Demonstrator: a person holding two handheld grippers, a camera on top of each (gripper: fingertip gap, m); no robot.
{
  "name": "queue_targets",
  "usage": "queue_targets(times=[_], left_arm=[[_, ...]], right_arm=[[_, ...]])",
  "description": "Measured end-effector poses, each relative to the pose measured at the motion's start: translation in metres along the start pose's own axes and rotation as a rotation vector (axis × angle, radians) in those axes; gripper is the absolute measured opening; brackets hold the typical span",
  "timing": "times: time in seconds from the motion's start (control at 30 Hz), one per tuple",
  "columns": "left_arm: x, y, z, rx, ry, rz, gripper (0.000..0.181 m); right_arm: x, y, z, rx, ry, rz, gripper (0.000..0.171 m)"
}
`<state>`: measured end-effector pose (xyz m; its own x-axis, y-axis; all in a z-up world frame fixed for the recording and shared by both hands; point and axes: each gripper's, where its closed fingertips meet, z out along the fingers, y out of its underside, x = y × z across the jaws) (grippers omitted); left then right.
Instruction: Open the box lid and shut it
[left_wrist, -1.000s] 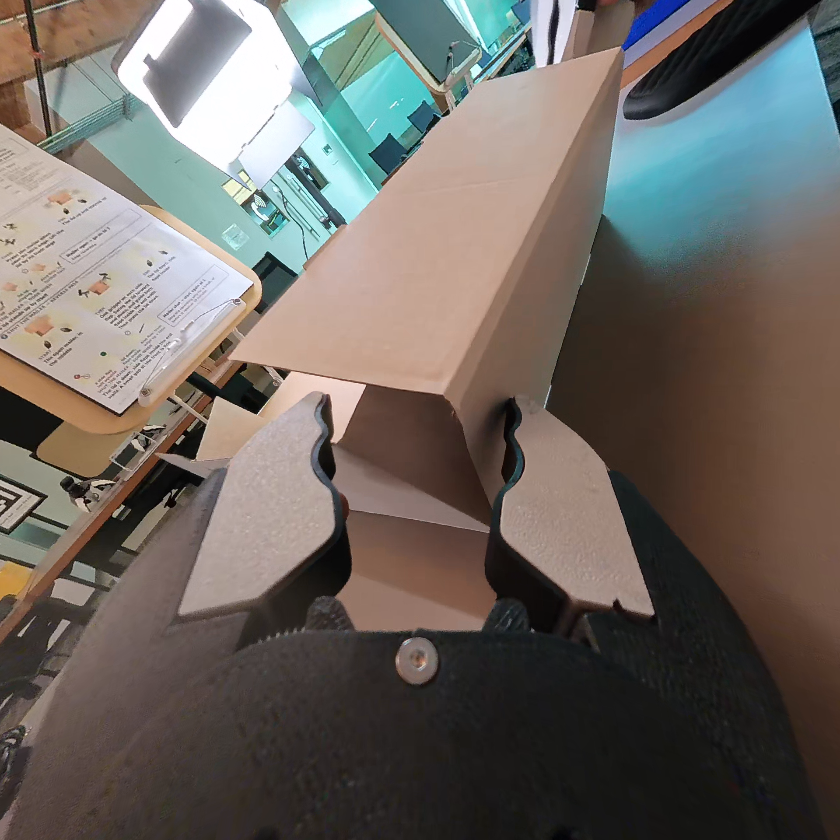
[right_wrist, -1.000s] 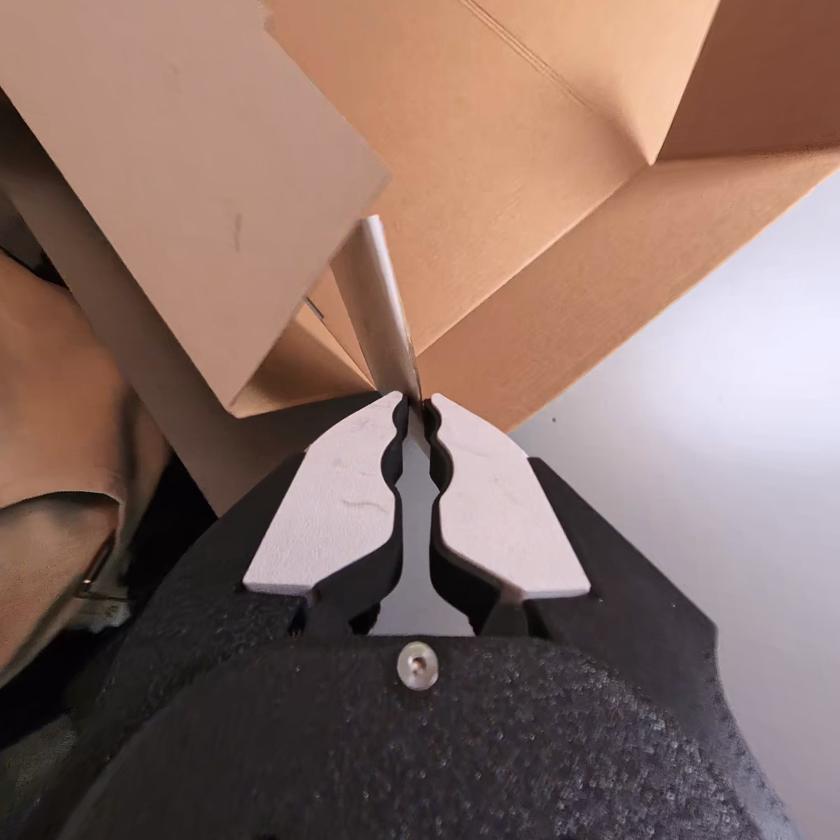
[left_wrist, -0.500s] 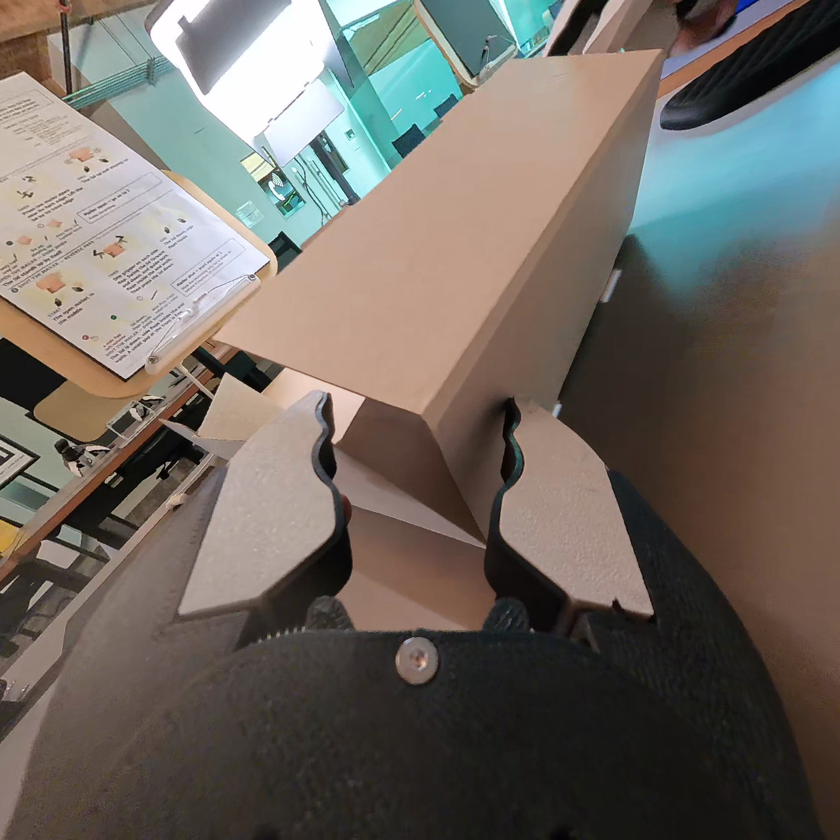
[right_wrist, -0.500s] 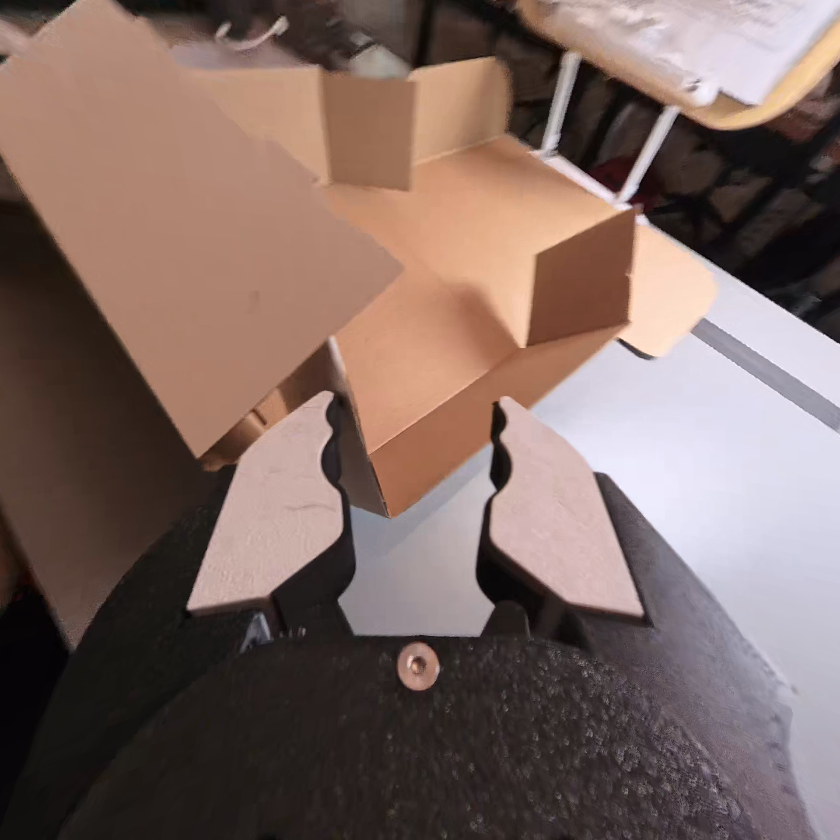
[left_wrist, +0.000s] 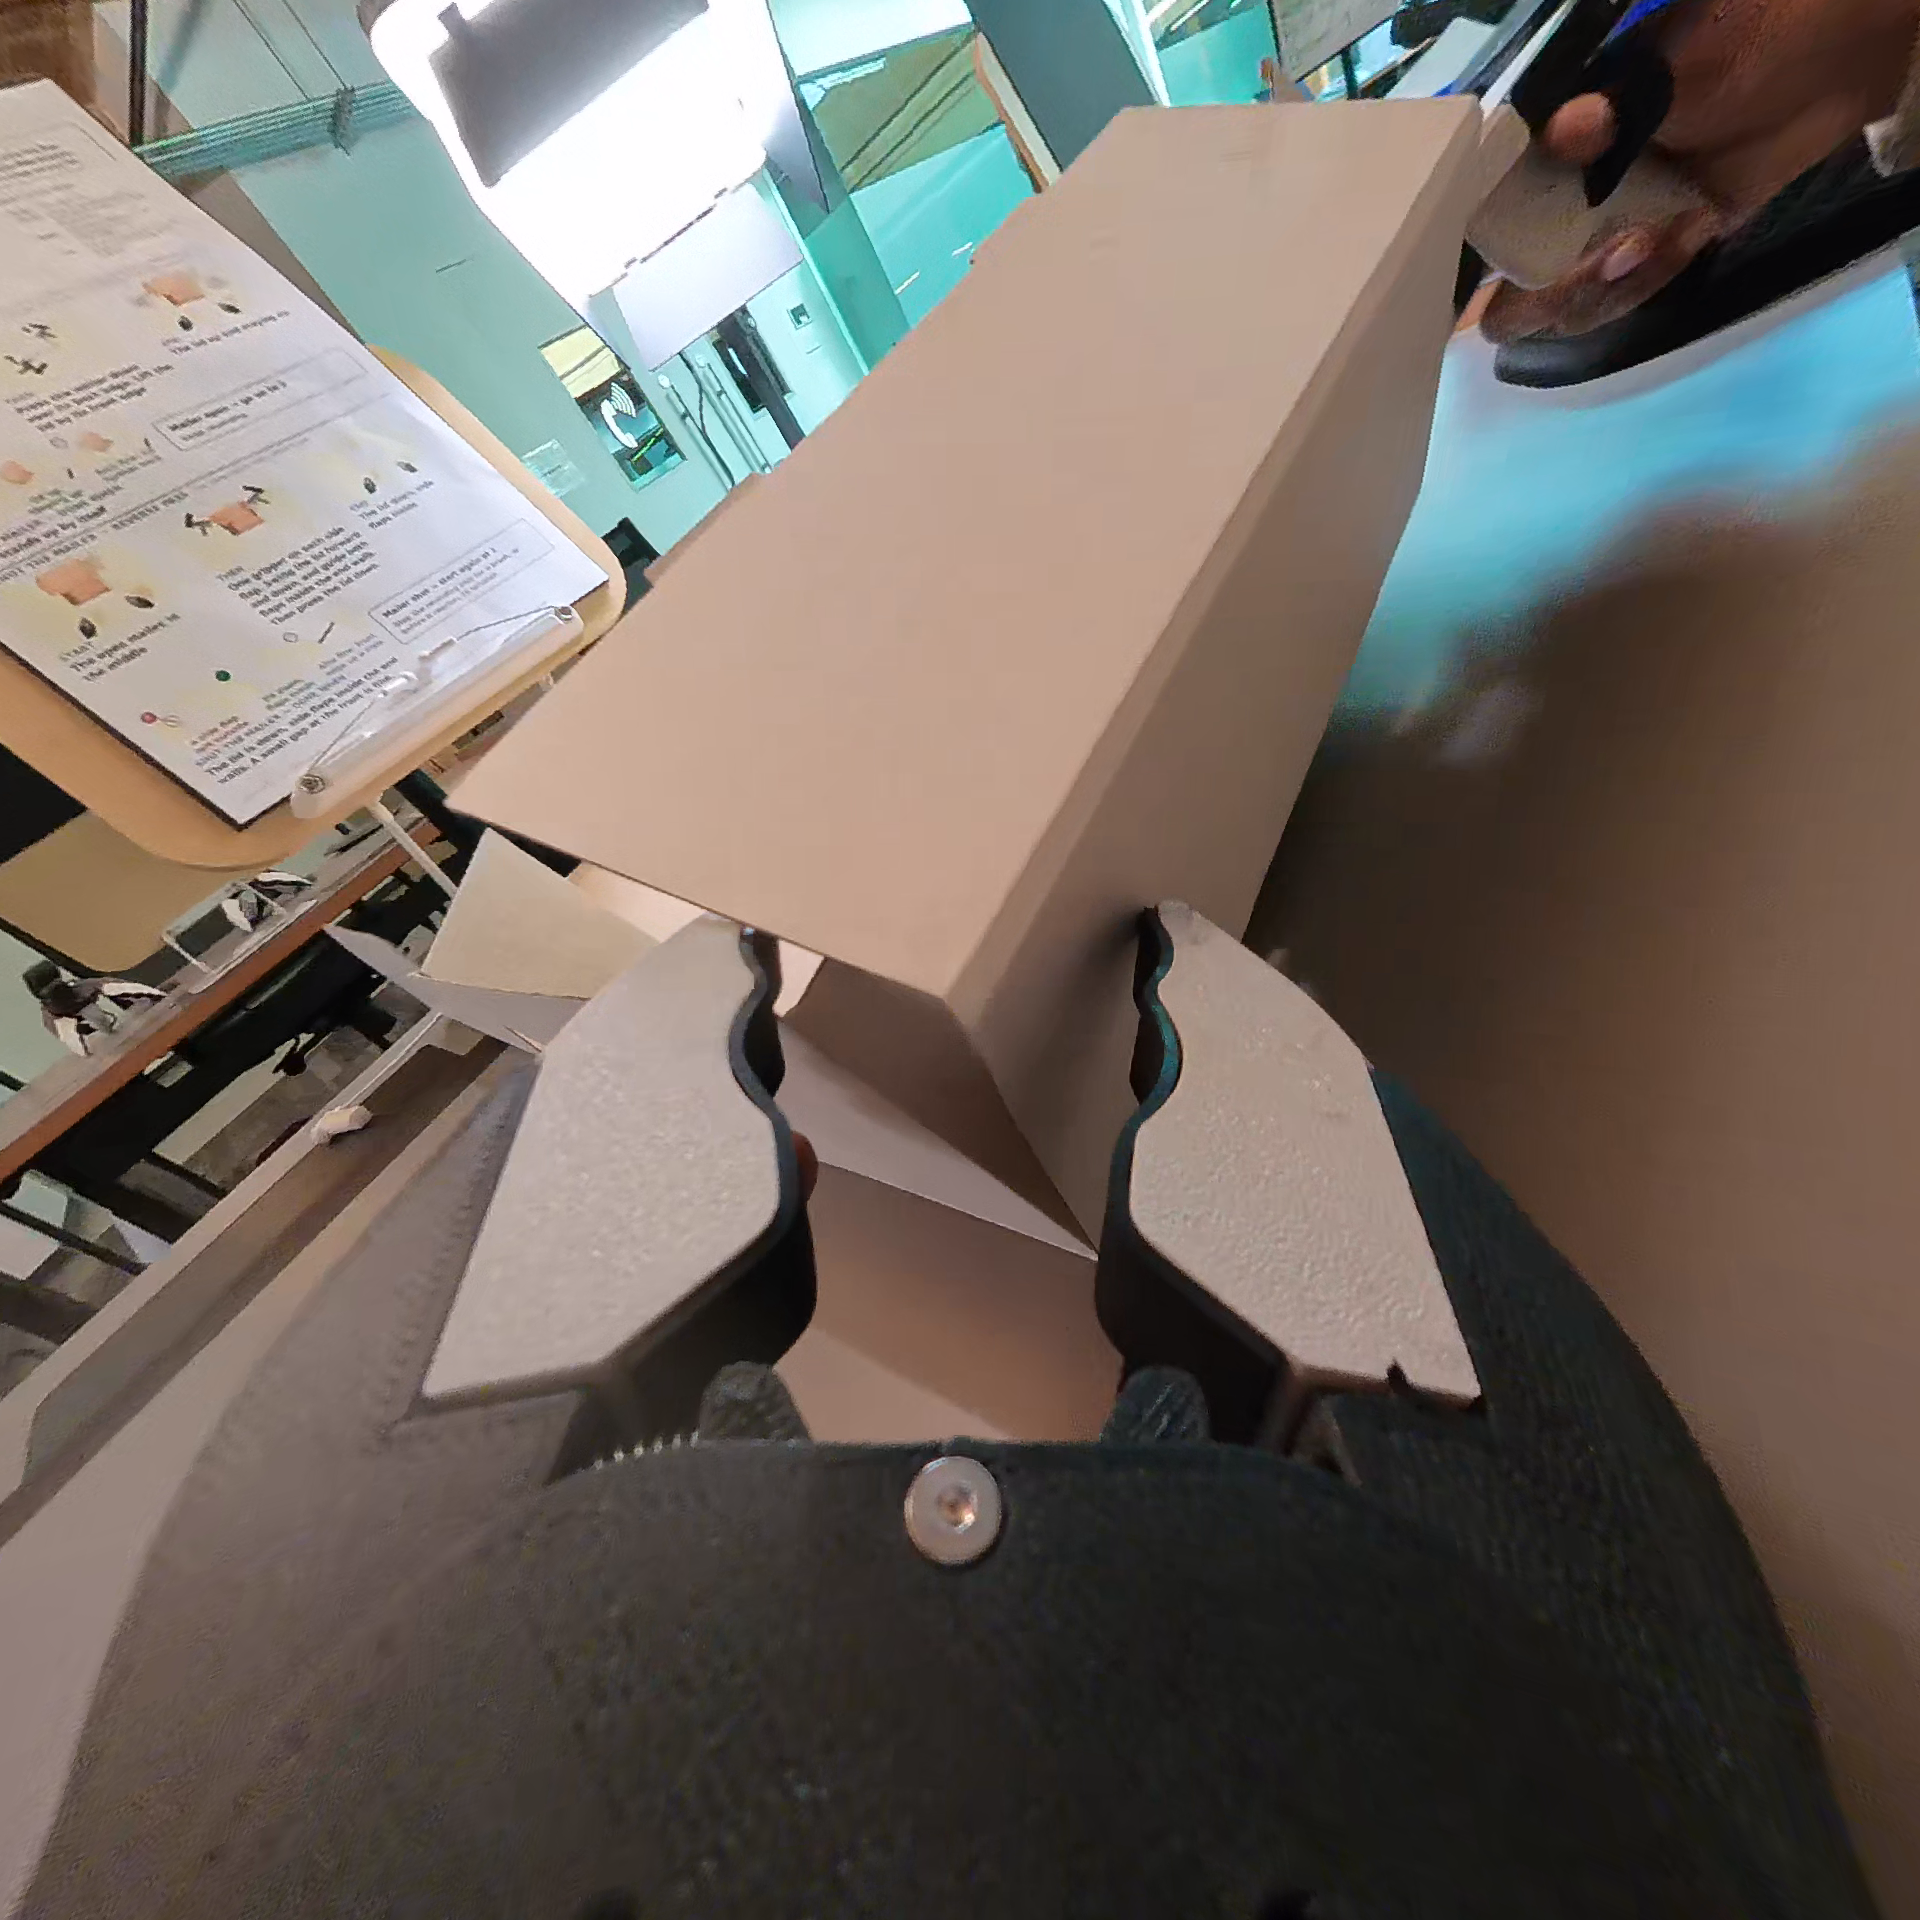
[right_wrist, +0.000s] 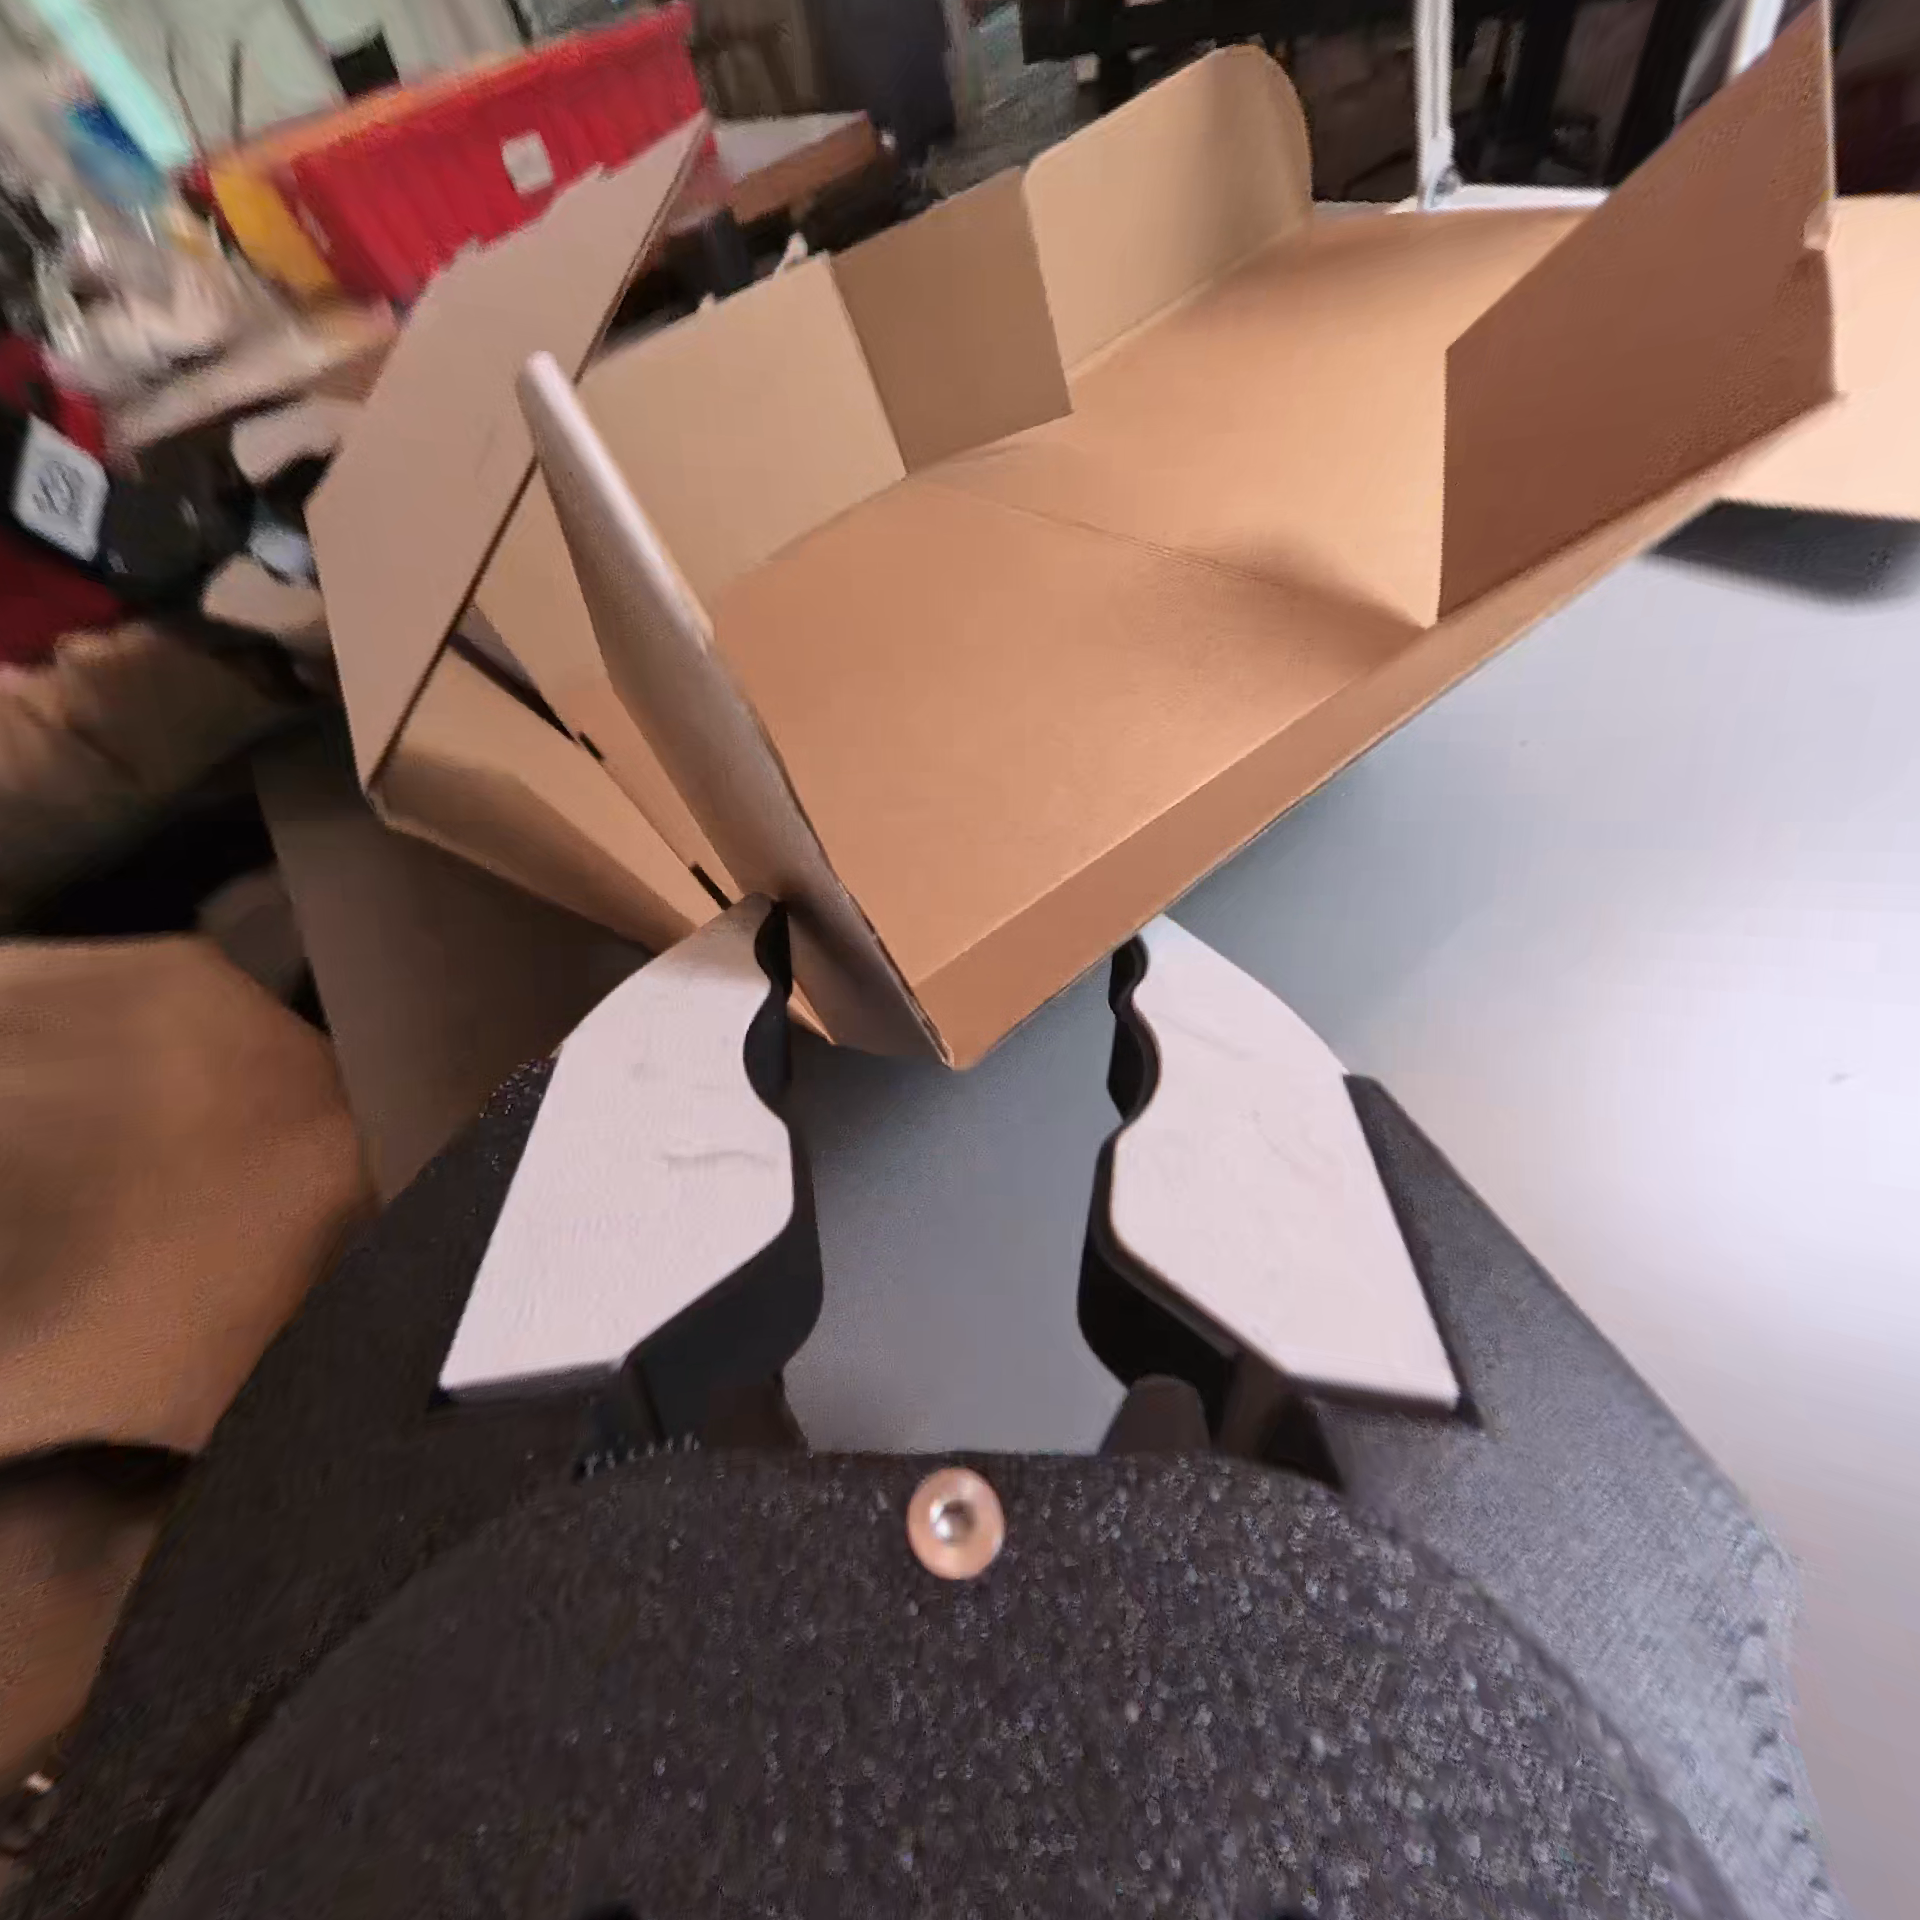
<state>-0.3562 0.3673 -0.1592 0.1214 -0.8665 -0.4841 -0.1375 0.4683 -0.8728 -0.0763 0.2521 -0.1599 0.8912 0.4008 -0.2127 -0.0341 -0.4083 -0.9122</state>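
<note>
A brown cardboard box (right_wrist: 1039, 644) lies open on the grey table (right_wrist: 1558, 987), its side flaps (right_wrist: 1621, 395) standing up. A large panel (right_wrist: 468, 457) rises at its left. My right gripper (right_wrist: 945, 925) is open, with the box's near corner between its fingers, not clamped. In the left wrist view my left gripper (left_wrist: 956, 925) is open and straddles a folded corner of the lid (left_wrist: 987, 571), touching it at most lightly. A hand holds the right gripper (left_wrist: 1538, 218) at the lid's far end.
An instruction sheet on a wooden stand (left_wrist: 260, 520) is at the left beyond the table edge. A bright light panel (left_wrist: 582, 135) hangs above. A red crate (right_wrist: 468, 177) and brown fabric (right_wrist: 135, 1143) lie to the left of the box.
My right gripper was shut on a thin flap edge; it has opened and drawn back, so the box interior now shows. My left gripper stays open around the lid corner.
</note>
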Motion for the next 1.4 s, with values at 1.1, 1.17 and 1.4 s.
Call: queue_targets(times=[1.1, 1.17, 1.4], left_arm=[[-0.007, 0.008, -0.011, -0.104, -0.12, 0.014, 0.072], [-0.012, 0.01, -0.011, -0.131, -0.151, -0.034, 0.073], [-0.014, 0.011, -0.01, -0.172, -0.228, -0.131, 0.078]], right_arm=[[-0.029, 0.034, 0.04, -0.376, 0.028, -0.723, 0.033], [-0.03, 0.036, 0.037, -0.359, 0.009, -0.719, 0.039], [-0.045, 0.04, 0.032, -0.333, -0.049, -0.6, 0.075]])
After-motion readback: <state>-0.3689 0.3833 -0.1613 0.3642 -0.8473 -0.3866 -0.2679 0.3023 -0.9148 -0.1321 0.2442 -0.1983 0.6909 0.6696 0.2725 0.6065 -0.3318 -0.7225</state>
